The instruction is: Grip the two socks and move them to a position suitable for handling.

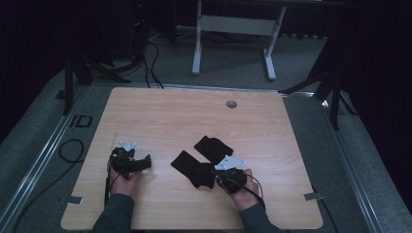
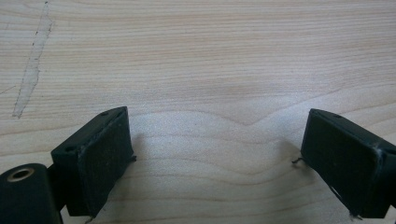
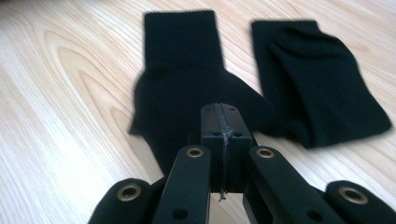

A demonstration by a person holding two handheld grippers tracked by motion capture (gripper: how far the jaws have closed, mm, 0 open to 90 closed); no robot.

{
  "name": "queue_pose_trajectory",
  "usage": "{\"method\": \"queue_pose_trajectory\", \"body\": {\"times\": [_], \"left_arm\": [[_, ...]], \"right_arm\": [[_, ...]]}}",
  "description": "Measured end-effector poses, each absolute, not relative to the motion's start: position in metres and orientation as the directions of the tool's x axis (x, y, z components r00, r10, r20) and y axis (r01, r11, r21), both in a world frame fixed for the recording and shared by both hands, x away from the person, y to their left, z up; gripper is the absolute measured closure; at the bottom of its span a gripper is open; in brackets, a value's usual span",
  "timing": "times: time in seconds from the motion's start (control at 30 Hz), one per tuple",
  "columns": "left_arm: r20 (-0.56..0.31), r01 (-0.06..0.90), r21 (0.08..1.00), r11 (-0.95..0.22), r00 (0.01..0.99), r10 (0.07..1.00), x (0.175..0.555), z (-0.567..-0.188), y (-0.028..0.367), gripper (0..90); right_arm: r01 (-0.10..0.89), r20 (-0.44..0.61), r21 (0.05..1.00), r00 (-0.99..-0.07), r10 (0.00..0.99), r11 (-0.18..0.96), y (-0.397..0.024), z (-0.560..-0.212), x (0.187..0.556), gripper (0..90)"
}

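The right gripper [image 3: 219,140] hides part of the near sock [image 3: 182,88]; its jaws are pressed together, empty. The left gripper [image 2: 215,154] gapes wide over bare table [image 2: 196,56].

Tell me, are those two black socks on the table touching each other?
Touching. In the right gripper view, the left sock and the right sock meet near their lower ends, no wood showing between.

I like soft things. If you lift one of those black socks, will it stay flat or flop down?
The nearer black knitted sock would probably flop: it lies flat and limp on the pale wooden table. It looks thin, so likely light. Pushed, it would probably bunch up rather than slide.
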State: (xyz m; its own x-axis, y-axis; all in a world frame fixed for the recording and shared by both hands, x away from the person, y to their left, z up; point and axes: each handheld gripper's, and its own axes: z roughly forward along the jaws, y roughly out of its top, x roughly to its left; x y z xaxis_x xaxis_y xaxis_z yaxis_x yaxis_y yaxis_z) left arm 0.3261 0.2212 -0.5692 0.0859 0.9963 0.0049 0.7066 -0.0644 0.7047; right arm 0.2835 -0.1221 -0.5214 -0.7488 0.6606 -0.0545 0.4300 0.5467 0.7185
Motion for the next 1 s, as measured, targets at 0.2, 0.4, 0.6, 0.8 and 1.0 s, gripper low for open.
{"method": "queue_pose_trajectory", "body": {"times": [0.2,0.4,0.6,0.8,1.0], "left_arm": [[0.005,0.707,0.705,-0.064,0.086,0.996,0.326,-0.569,0.221,8.9],[0.005,0.707,0.705,-0.065,0.086,0.996,0.326,-0.569,0.221,8.9],[0.005,0.707,0.705,-0.065,0.086,0.996,0.326,-0.569,0.221,8.9],[0.006,0.707,0.705,-0.065,0.085,0.996,0.326,-0.569,0.221,8.9],[0.005,0.704,0.707,-0.063,0.085,0.996,0.326,-0.569,0.220,9.6]], "right_arm": [[0.442,-0.054,0.704,-0.748,0.662,0.557,-0.099,-0.533,0.290,90.0],[0.464,-0.076,0.661,-0.741,0.667,0.590,-0.087,-0.554,0.295,90.0],[0.454,-0.081,0.668,-0.744,0.664,0.590,-0.086,-0.555,0.294,90.0],[0.416,-0.090,0.664,-0.781,0.619,0.621,-0.084,-0.555,0.290,90.0],[0.395,-0.080,0.655,-0.811,0.579,0.644,-0.084,-0.554,0.288,90.0]]}}
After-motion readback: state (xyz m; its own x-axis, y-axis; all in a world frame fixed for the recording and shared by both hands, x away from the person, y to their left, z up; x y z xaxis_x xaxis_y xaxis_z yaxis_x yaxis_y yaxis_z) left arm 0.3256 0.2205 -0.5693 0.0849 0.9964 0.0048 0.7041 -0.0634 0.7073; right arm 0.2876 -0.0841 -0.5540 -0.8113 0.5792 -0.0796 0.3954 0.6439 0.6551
